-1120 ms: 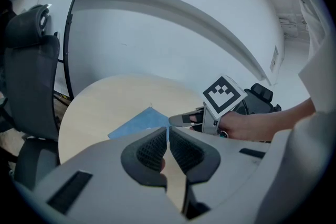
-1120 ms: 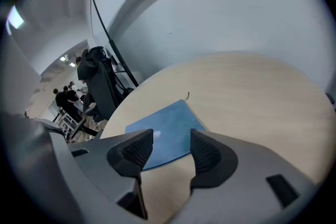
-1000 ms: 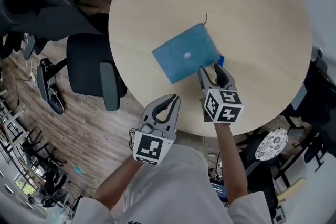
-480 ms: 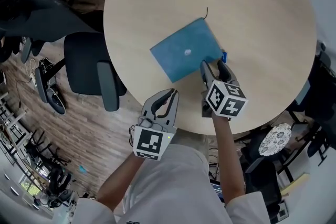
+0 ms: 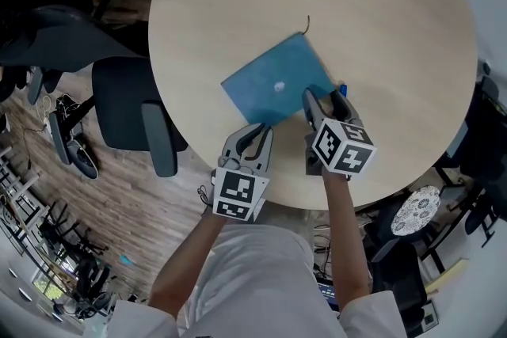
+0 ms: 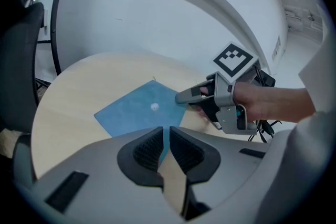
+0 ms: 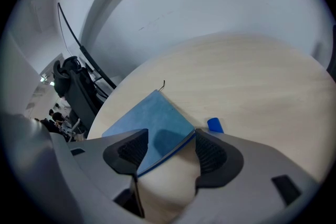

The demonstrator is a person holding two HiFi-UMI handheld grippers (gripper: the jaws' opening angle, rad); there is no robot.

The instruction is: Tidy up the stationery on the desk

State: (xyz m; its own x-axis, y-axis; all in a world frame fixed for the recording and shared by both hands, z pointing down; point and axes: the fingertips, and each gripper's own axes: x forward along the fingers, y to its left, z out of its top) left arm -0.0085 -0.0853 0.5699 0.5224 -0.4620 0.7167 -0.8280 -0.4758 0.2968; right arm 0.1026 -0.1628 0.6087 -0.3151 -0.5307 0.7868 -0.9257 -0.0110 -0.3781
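Right gripper (image 5: 325,98) has just been spreading its fingers over the last second and they are now standing wide, straddling the corner of the blue notebook (image 5: 277,87) nearest the surface's right edge. The corner is sitting between the pads but nothing is pinching yet, going by the right gripper view. Left gripper (image 5: 255,131), fingers pressed together and empty, has been coming in from off the near edge and is now tipping over that edge, just beside the notebook's near side. Reading this as setting up a pickup or a squaring-up of the notebook, right doing the grab and left maybe steadying, with tidying barely started. The notebook is lying flat and skewed, closer to the near edge of the surface (image 5: 380,20) than the far one, with a thin ribbon (image 5: 308,21) trailing off its far corner. A small blue piece (image 5: 342,89), pen or cap, can't tell which, is lying just beside the right gripper's outer finger and risking a knock when the fingers close. The far and right parts of the surface are looking bare, so there's plenty of room to slide or set down. A chair (image 5: 127,103) is sitting below the left edge, well apart.
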